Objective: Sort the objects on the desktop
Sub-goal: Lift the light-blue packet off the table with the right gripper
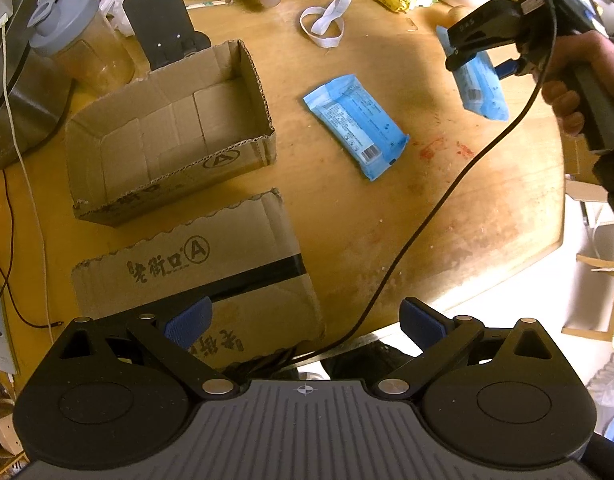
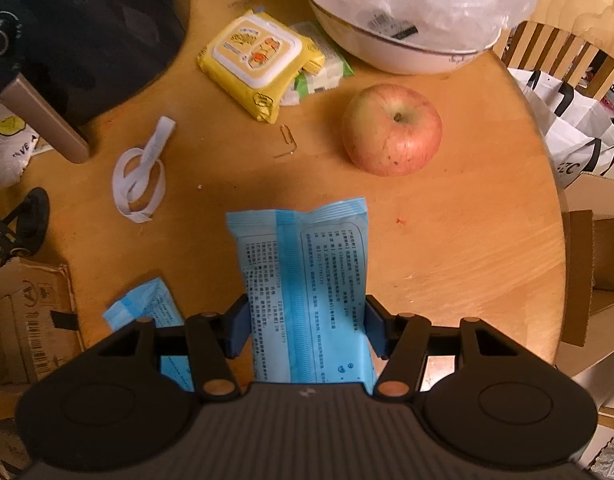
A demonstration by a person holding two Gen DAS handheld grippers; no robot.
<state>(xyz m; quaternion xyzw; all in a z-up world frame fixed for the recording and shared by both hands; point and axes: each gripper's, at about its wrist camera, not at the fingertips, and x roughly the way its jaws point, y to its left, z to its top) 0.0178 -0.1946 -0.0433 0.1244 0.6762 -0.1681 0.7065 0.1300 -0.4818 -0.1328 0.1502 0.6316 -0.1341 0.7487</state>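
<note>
Right claw (image 2: 307,330) is clamped on a blue plastic tissue packet (image 2: 307,280) lifted above the round wooden bench (image 2: 467,240), left claw (image 1: 303,322) wide and idle; slippage from the glossy film could be expected.

Place: home dining table (image 2: 467,216) — apple (image 2: 391,129), bowl (image 2: 407,58) (bagged), wet wipes (image 2: 259,65) | wooden chair (image 2: 563,54)

Warm dim light, sharp centre, fisheye-bent edges, soft shadows.
</note>
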